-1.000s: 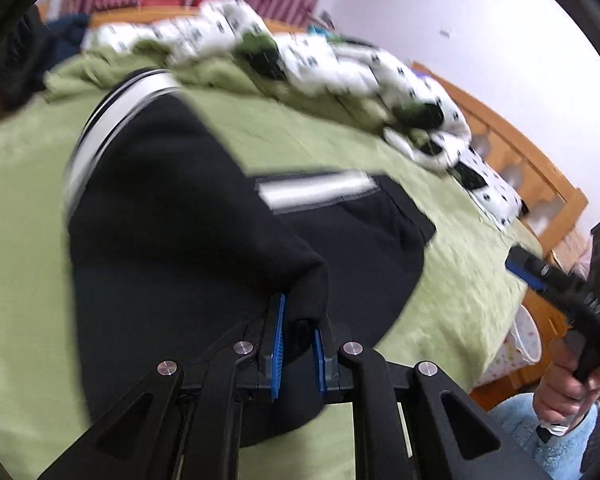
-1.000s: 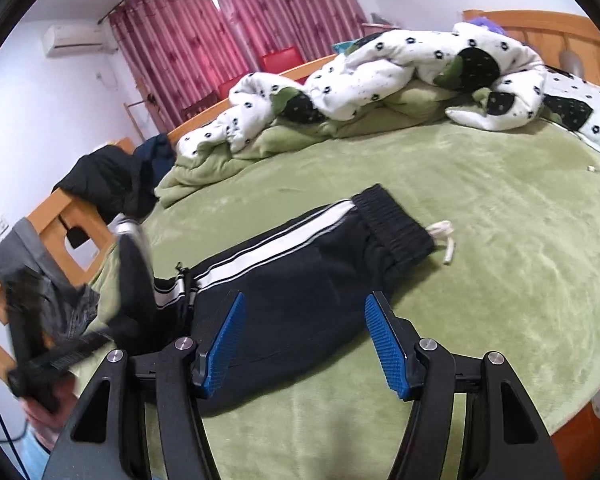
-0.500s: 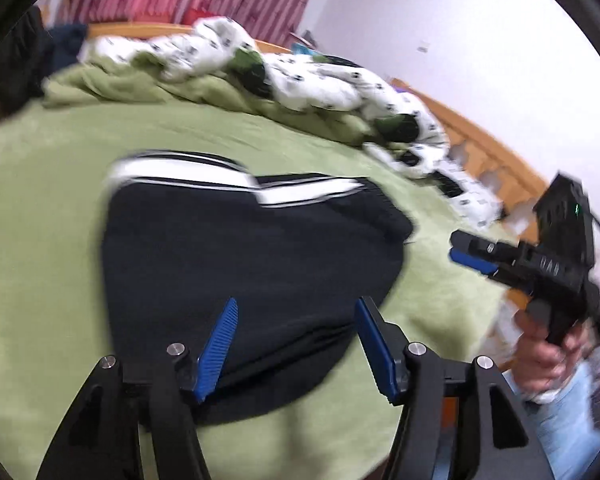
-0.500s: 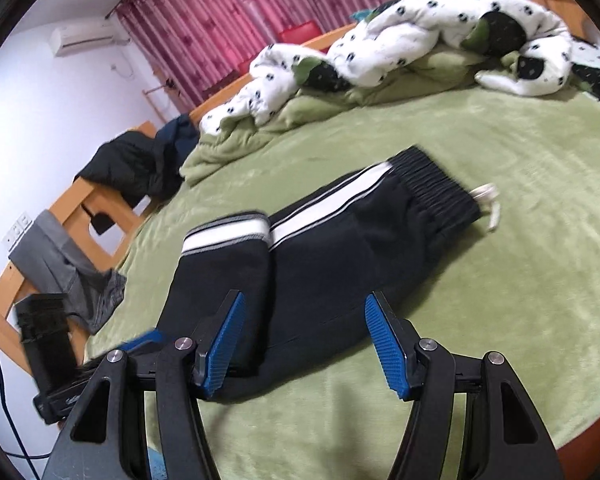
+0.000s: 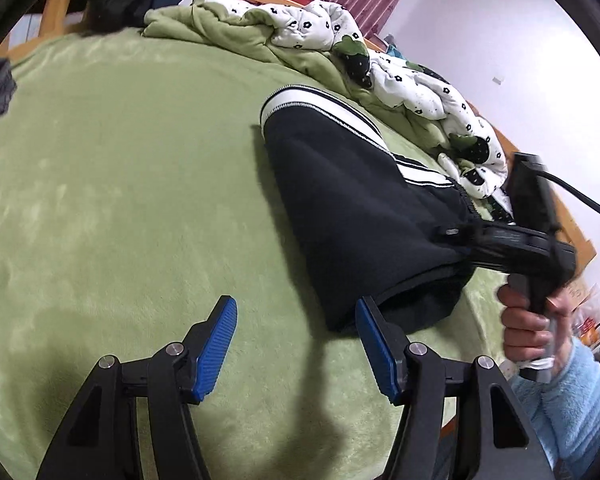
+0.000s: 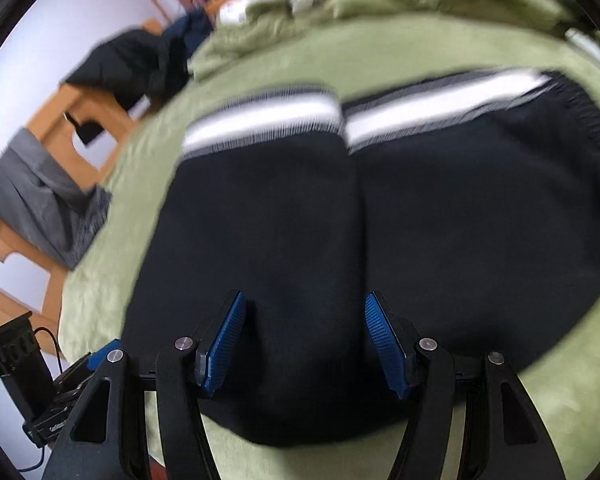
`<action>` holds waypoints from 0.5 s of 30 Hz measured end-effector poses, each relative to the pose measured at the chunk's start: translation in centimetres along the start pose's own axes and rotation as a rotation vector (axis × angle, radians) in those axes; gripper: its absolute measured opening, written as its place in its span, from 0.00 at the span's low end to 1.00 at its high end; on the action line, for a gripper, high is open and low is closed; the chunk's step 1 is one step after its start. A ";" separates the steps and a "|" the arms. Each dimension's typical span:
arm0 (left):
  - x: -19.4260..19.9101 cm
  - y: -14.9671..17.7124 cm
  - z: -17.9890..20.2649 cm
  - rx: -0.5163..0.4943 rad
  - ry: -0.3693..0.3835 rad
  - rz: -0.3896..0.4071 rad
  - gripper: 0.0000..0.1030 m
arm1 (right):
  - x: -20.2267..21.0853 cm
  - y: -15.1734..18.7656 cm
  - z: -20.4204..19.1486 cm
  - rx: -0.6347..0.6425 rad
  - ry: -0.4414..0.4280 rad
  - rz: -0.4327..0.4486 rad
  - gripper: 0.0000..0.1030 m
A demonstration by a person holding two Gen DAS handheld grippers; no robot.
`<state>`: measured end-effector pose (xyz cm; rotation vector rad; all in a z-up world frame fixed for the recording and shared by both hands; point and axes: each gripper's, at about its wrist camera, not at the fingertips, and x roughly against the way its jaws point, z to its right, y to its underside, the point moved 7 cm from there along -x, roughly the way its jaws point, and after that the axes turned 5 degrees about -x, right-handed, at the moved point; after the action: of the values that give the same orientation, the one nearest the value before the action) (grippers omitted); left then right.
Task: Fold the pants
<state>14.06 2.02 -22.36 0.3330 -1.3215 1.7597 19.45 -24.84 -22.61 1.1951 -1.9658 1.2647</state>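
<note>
Left tool [image 5: 296, 344] gapes, empty, above the green bed [image 5: 120, 200]; the folded black pants [image 5: 352, 216] lie to its right. Right tool [image 6: 304, 344] is closing over the pants' near edge, fabric between its pads, not yet pinched.

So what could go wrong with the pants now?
The right gripper is closing over the folded pants right at the seam where the two halves meet, so it might pinch only the top layer and pull the fold apart. The left gripper is open over bare blanket, so nothing steadies the other side.
</note>
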 end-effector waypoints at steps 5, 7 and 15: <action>-1.1 1.0 1.3 0.023 0.088 0.021 0.58 | 0.9 -2.0 -1.4 0.040 -0.066 0.013 0.17; -1.8 1.0 2.4 0.037 0.139 0.021 0.58 | 3.0 -3.0 -1.8 0.032 -0.142 0.057 0.16; -6.6 -0.3 6.8 -0.052 0.027 -0.020 0.58 | 9.9 -6.1 -2.0 0.171 -0.170 0.190 0.16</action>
<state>16.15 -7.11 -23.87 0.2913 -1.3376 1.7044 19.91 -28.10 -11.27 1.2570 -2.1737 1.4957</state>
